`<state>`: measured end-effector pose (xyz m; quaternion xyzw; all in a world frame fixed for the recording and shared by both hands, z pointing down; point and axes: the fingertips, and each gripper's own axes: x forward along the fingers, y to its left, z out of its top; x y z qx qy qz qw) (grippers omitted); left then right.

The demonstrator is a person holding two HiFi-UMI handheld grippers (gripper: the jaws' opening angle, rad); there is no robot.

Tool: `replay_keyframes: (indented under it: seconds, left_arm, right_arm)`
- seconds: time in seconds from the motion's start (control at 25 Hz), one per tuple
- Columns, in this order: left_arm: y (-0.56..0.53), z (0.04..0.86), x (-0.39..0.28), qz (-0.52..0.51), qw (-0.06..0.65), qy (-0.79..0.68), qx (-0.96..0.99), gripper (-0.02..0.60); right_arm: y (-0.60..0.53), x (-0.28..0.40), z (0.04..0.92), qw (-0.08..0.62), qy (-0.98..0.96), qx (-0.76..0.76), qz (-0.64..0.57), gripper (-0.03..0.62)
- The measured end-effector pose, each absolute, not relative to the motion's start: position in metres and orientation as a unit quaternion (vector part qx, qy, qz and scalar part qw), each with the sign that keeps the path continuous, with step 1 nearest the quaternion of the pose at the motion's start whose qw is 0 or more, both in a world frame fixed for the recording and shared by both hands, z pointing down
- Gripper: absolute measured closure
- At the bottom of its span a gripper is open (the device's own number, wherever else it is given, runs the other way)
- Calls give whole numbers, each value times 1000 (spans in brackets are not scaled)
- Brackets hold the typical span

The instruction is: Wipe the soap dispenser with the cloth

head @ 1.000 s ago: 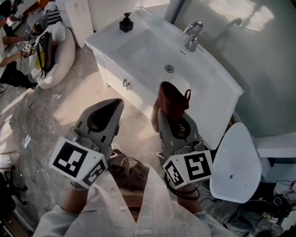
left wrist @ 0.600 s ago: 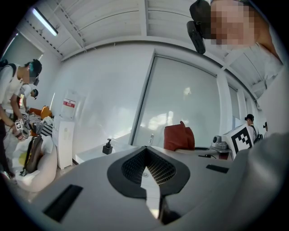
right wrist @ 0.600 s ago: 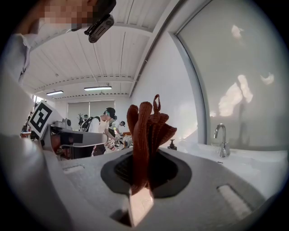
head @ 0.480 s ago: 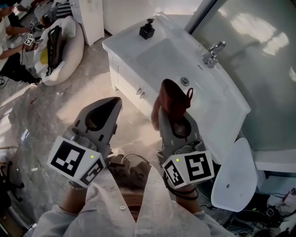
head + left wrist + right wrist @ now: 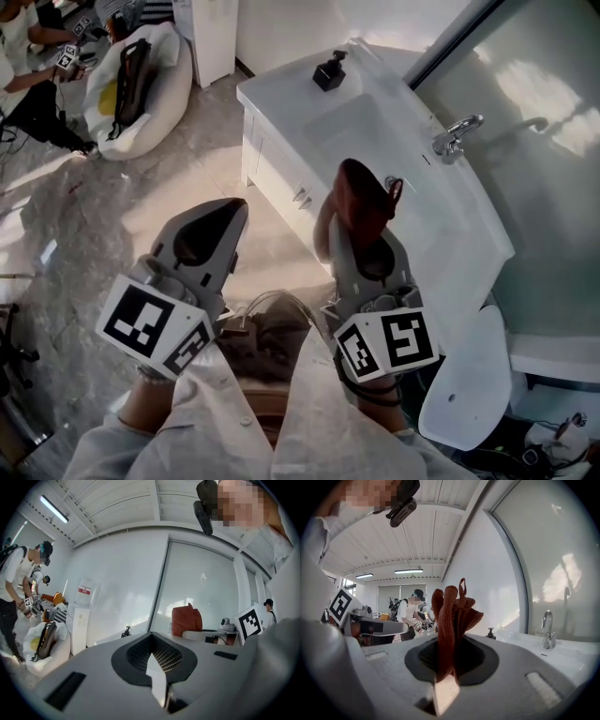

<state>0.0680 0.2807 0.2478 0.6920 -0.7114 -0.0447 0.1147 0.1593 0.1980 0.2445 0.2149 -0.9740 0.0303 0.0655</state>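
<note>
The soap dispenser (image 5: 330, 72) is a small black pump bottle on the far left corner of the white vanity top (image 5: 281, 89). It also shows small and distant in the left gripper view (image 5: 126, 632) and the right gripper view (image 5: 490, 633). My right gripper (image 5: 356, 223) is shut on a rust-red cloth (image 5: 362, 199), which stands bunched up above its jaws (image 5: 452, 616). It hangs in the air over the vanity's front edge, well short of the dispenser. My left gripper (image 5: 217, 214) is shut with nothing in it, over the floor to the left.
The vanity holds a basin (image 5: 394, 131) and a chrome tap (image 5: 455, 137) below a large mirror. A white oval lid (image 5: 464, 375) lies at the lower right. A white beanbag (image 5: 131, 84) with a dark bag and people (image 5: 28, 56) are at the upper left.
The vanity and dispenser have slid right and down in the head view, and look nearer. Both grippers keep their pose, the right one still holding the cloth.
</note>
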Motion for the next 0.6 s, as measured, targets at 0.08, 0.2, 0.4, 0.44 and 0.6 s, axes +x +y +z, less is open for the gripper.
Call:
replay_keyframes:
  seconds: [0.08, 0.2, 0.4, 0.44, 0.6]
  left_arm:
    - [281, 249, 64, -44, 115, -716, 687, 578]
    - [276, 251, 54, -41, 115, -723, 680, 578]
    - [256, 253, 37, -36, 116, -729, 674, 577]
    - [250, 254, 33, -36, 116, -730, 673, 578]
    - [221, 253, 15, -38, 121, -731, 670, 577]
  right_arm:
    - [196, 154, 247, 65, -975, 208, 32, 539]
    - [188, 141, 249, 65, -977, 199, 35, 539]
    - [163, 120, 253, 64, -979, 189, 38, 539]
    - [157, 116, 253, 63, -979, 189, 38, 539]
    - [126, 99, 252, 61, -979, 191, 39, 539]
